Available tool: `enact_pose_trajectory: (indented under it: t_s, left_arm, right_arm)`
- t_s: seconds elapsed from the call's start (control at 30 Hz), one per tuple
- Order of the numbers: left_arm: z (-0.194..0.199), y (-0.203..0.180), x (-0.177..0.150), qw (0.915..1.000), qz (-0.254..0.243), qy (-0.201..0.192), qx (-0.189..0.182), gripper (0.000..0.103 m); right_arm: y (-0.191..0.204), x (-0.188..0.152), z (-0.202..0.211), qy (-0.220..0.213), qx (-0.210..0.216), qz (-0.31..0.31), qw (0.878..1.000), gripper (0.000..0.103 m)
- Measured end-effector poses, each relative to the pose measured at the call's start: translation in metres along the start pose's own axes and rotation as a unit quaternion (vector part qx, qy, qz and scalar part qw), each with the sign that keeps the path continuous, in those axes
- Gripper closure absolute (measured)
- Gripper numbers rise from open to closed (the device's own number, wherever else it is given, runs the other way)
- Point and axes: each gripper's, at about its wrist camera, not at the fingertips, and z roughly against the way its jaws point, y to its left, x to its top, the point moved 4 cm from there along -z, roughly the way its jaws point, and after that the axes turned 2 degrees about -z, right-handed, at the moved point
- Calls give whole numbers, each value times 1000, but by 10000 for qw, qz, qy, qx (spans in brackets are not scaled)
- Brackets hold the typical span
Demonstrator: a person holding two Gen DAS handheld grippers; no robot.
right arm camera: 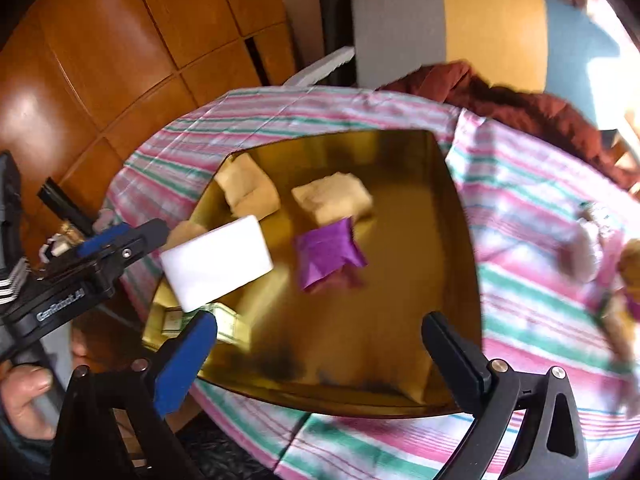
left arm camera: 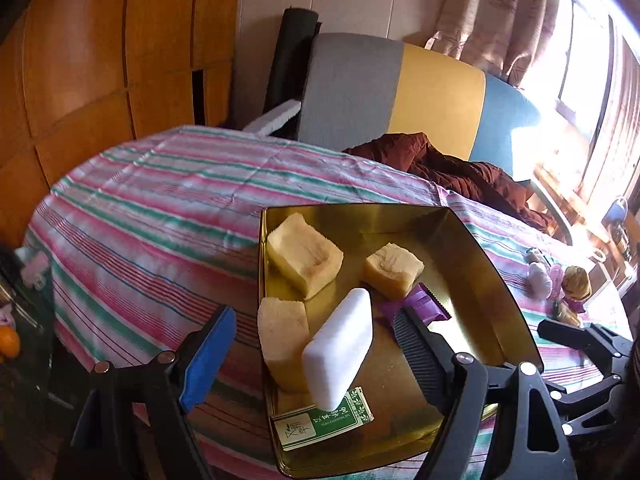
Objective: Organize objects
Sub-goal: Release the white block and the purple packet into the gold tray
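Observation:
A gold metal tray (left arm camera: 472,248) (right arm camera: 460,240) lies on the striped tablecloth. It holds yellowish soap blocks (left arm camera: 304,256) (right arm camera: 332,198), a purple packet (left arm camera: 416,306) (right arm camera: 328,252) and a green box (left arm camera: 324,420). A white soap bar (left arm camera: 338,348) (right arm camera: 218,262) stands tilted between the open fingers of my left gripper (left arm camera: 316,356), touching neither. My left gripper also shows in the right wrist view (right arm camera: 124,236). My right gripper (right arm camera: 320,344) is open and empty above the tray's near edge; the view is blurred.
The round table (left arm camera: 140,200) has a pink, green and white striped cloth. Small figurines (left arm camera: 560,276) stand at its right edge. A chair with a brown garment (left arm camera: 460,168) stands behind, with wooden cabinets (left arm camera: 80,60) to the left.

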Motion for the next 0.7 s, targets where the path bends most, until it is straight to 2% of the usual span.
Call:
enact_pose_trajectory:
  t_s: [0.23,0.7]
  left_arm:
    - [14,-17,2,9994,-322,-144,73,20]
    - [23,-58,-3,9960,-871,-162,-117,20]
  right_arm:
    - [-1,3,19,-446,-500,160,9976,0]
    - [-32,1,45,-786,-793,-164,9936,0]
